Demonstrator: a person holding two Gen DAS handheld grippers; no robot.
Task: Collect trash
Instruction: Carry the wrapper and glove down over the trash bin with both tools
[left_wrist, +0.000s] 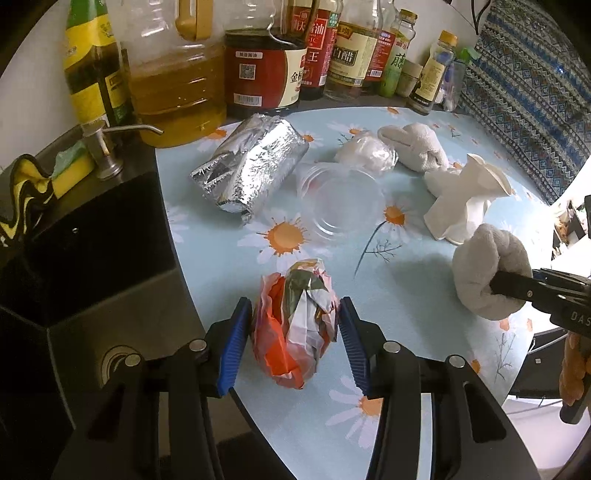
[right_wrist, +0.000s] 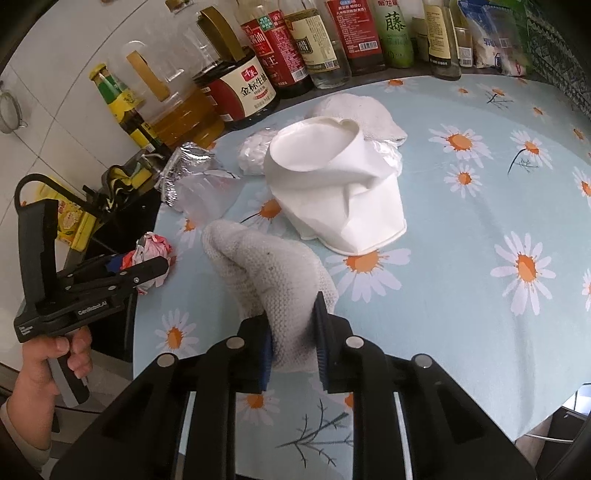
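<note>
A light, crushable crumpled wrapper (left_wrist: 295, 325), at six o'clock on the tabletop (left_wrist: 406, 280), is clamped across its middle by the left gripper (left_wrist: 295, 328), while a soft white cloth ball (right_wrist: 273, 280) is pinched by the right gripper (right_wrist: 293, 354).

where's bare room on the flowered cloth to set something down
Most room is the right side of the tablecloth, right of the crumpled paper cup. A smaller patch lies between the clear plastic cup and the orange wrapper. The back, before the bottles, is crowded.

Both wrist views close, angled down over daisy tablecloth (left_wrist: 406, 280), shared centre, bottles (right_wrist: 258, 88) behind.
</note>
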